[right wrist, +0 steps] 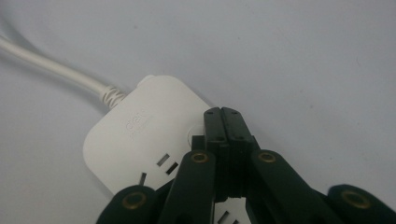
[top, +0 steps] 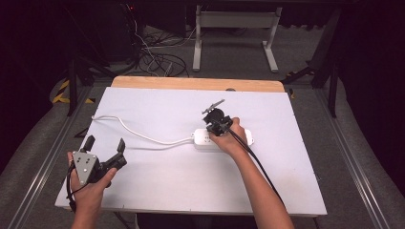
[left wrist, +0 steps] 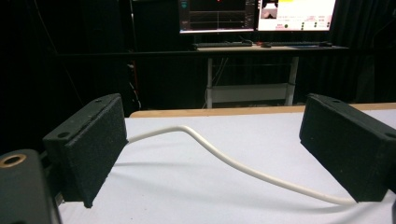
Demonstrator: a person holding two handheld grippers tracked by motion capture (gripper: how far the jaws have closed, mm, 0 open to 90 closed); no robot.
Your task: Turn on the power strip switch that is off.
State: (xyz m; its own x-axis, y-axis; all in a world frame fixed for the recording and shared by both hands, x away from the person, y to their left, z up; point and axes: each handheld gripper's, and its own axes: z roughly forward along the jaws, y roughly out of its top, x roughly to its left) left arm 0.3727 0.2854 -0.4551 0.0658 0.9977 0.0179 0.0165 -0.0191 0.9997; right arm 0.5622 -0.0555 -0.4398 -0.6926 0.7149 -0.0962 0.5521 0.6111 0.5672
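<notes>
Two grippers were at work. At lower left of the high view, the left gripper sat idle, jaws wide apart around nothing, the white cable beyond it. Right of centre, the right gripper, jaws pressed together, bore on the power strip near its round button. Pressing straight down would likely keep the strip from sliding.

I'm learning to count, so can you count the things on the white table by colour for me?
White things: 1, the power strip with its cord
Black things: 2, the left gripper and the right gripper
Total: 3
</notes>
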